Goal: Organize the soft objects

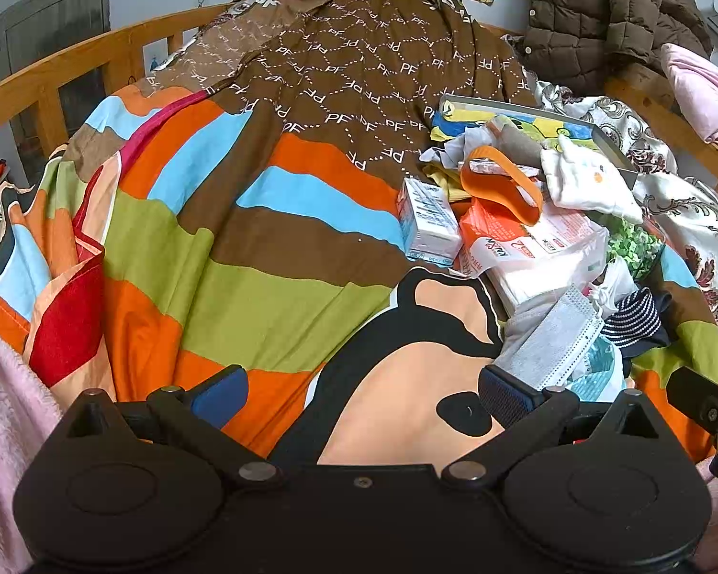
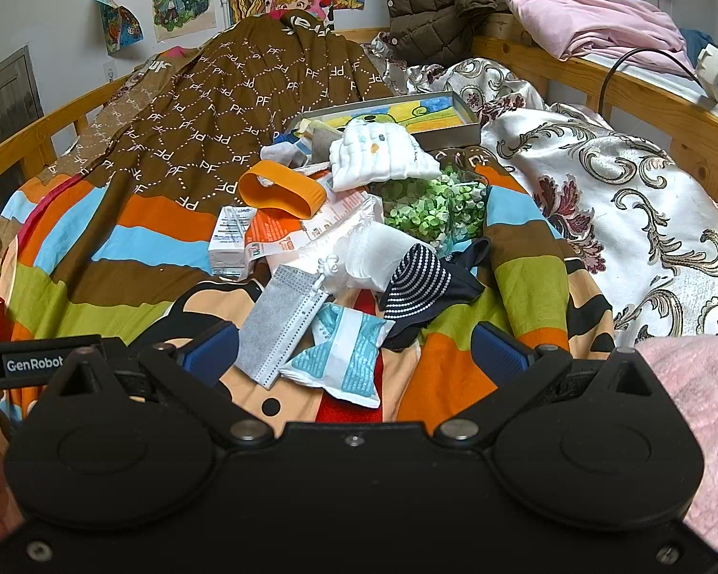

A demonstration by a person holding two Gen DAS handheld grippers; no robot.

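A heap of small items lies on a striped quilt (image 1: 263, 287). It holds a grey face mask (image 2: 277, 320) (image 1: 550, 339), a blue-white packet (image 2: 344, 358), a navy dotted sock (image 2: 421, 277) (image 1: 636, 318), a white folded cloth (image 2: 378, 155) (image 1: 588, 177), an orange band (image 2: 282, 191) (image 1: 500, 182), a tissue pack (image 2: 364, 248) and a small carton (image 1: 426, 220) (image 2: 229, 239). My left gripper (image 1: 359, 397) is open left of the heap, above the quilt. My right gripper (image 2: 354, 349) is open, with the mask and packet lying between its fingers, and grips nothing.
A metal tin (image 2: 445, 115) with a drawing inside stands behind the heap. Green fake leaves (image 2: 431, 210) lie beside it. A floral satin blanket (image 2: 622, 201) covers the right. A wooden bed rail (image 1: 48, 81) runs around; a brown jacket (image 1: 598, 14) and pink bedding (image 2: 588, 14) hang behind.
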